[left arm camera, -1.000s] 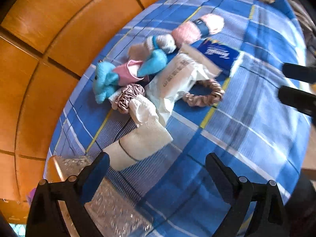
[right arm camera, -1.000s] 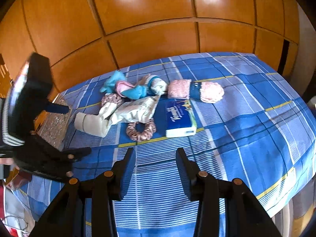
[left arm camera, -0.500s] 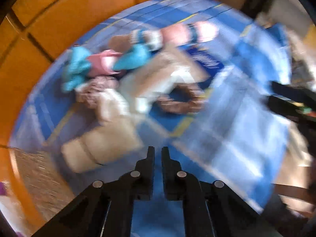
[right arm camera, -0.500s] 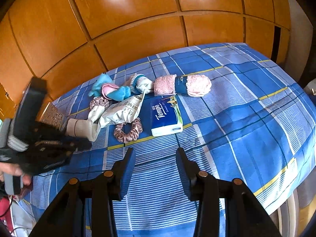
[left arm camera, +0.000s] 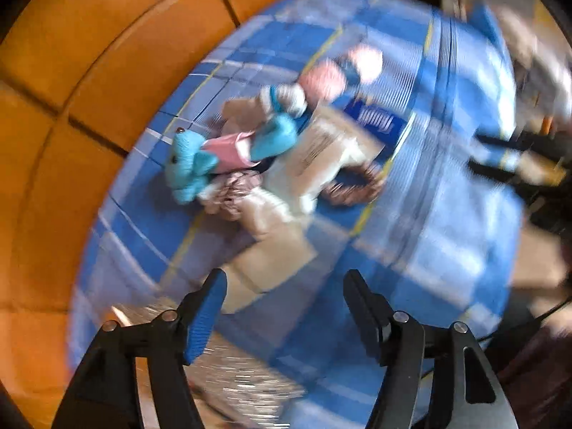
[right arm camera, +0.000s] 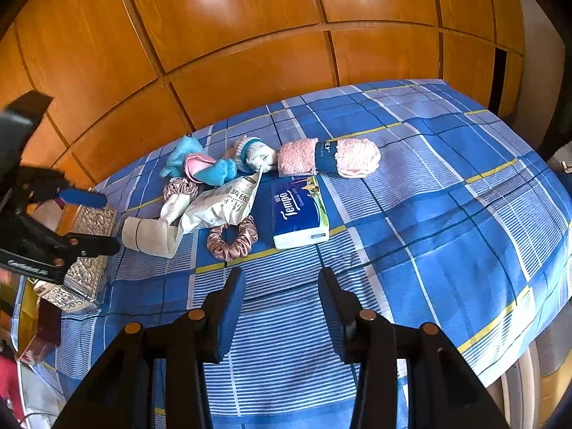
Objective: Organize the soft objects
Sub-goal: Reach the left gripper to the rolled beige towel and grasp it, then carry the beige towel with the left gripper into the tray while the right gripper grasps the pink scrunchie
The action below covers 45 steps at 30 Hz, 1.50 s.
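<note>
glossy wood panels [right arm camera: 250, 64], satin scrunchie [right arm camera: 232, 239], checked cloth [right arm camera: 447, 232]

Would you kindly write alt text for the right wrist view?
An open right gripper hangs empty over a blue plaid cloth with a tissue pack, pink scrunchie, blue plush toy and rolled pink towel; the left gripper shows at left.

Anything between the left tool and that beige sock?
Nothing visible. The left tool is open, and the beige sock lies on the cloth just ahead of its tips, its near end by the left finger. View is blurred.
</note>
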Each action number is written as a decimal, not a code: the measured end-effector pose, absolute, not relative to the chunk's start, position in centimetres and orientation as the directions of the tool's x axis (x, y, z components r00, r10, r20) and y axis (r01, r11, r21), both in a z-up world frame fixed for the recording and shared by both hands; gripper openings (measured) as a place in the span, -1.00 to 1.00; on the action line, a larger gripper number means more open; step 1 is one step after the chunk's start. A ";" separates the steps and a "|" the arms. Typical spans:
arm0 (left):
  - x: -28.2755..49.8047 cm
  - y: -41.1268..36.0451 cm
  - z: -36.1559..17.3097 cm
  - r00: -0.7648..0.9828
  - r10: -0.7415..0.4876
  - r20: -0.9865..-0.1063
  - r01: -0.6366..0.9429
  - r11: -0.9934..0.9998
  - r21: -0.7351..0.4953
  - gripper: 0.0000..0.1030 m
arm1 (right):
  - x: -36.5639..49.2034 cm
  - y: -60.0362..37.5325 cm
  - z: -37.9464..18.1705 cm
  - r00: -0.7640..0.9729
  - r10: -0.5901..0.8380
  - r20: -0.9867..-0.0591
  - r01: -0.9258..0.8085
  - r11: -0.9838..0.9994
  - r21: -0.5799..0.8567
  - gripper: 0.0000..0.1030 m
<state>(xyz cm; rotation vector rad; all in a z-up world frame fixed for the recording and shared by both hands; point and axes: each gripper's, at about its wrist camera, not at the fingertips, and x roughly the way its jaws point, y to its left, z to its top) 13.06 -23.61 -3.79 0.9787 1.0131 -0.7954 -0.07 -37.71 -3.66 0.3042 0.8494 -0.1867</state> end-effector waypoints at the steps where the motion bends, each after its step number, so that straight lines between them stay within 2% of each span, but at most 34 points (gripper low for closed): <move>1: 13.0 -24.1 -4.6 0.365 -0.037 -0.930 0.892 0.302 0.337 0.39 | -0.1 -37.8 -3.6 0.649 -0.039 -0.760 0.283 0.939 0.193 -0.18; 2: 12.8 -24.4 -5.5 0.377 0.014 -0.926 0.900 0.231 0.370 0.52 | -0.1 -37.9 -3.6 0.649 -0.038 -0.760 0.285 0.938 0.197 -0.18; 5: 12.4 -24.9 -7.9 0.425 0.105 -0.899 0.898 0.074 0.434 0.64 | -0.2 -38.3 -3.6 0.650 -0.037 -0.759 0.295 0.933 0.207 -0.18; 8: 12.4 -25.1 -10.0 0.449 0.162 -0.879 0.892 -0.013 0.453 0.67 | -0.3 -38.8 -3.6 0.650 -0.035 -0.759 0.307 0.926 0.221 -0.18; 11: 12.6 -25.7 -11.5 0.450 0.161 -0.879 0.893 -0.062 0.446 0.64 | -0.3 -39.3 -3.8 0.646 -0.036 -0.762 0.318 0.921 0.227 -0.18; 14: 13.5 -25.8 -13.0 0.424 0.188 -0.886 0.905 -0.057 0.421 0.40 | -0.4 -39.8 -3.9 0.644 -0.038 -0.764 0.330 0.915 0.233 -0.18; 15: 13.8 -25.8 -13.1 0.408 0.189 -0.893 0.912 -0.042 0.407 0.39 | -0.5 -39.9 -3.9 0.643 -0.038 -0.765 0.335 0.912 0.236 -0.18; 16: 14.1 -25.8 -13.0 0.389 0.181 -0.903 0.920 -0.025 0.391 0.28 | -0.5 -40.0 -4.0 0.642 -0.038 -0.766 0.338 0.910 0.239 -0.18; 17: 14.3 -25.7 -12.6 0.373 0.172 -0.912 0.926 -0.008 0.378 -0.10 | -0.5 -40.1 -4.1 0.641 -0.038 -0.767 0.339 0.910 0.239 -0.18; 25: 14.0 -23.9 -9.3 0.283 0.058 -0.957 0.953 0.092 0.288 -0.15 | -0.1 -39.3 -4.6 0.628 0.002 -0.778 0.298 0.923 0.243 -0.18; 30: 11.7 -23.0 -7.0 0.290 -0.014 -0.957 0.952 0.103 0.287 -0.14 | 1.4 -37.7 -4.5 0.615 0.072 -0.785 0.172 0.960 0.222 -0.18; 37: 11.2 -21.6 -3.7 0.282 -0.131 -0.951 0.932 0.272 0.239 -0.14 | 5.5 -34.7 -6.7 0.543 0.191 -0.817 0.003 0.973 0.230 -0.18; 39: 11.3 -21.3 -2.8 0.279 -0.174 -0.944 0.920 0.331 0.211 -0.14 | 6.9 -34.1 -7.3 0.536 0.180 -0.825 0.004 0.976 0.216 -0.18; 42: 11.2 -21.1 -2.1 0.292 -0.217 -0.931 0.900 0.393 0.191 -0.14 | 9.1 -33.9 -8.4 0.525 0.090 -0.847 0.057 0.988 0.141 -0.18; 45: 11.8 -21.0 -1.3 0.288 -0.256 -0.923 0.882 0.446 0.151 -0.14 | 10.6 -34.1 -9.0 0.507 0.093 -0.857 0.080 0.985 0.154 -0.18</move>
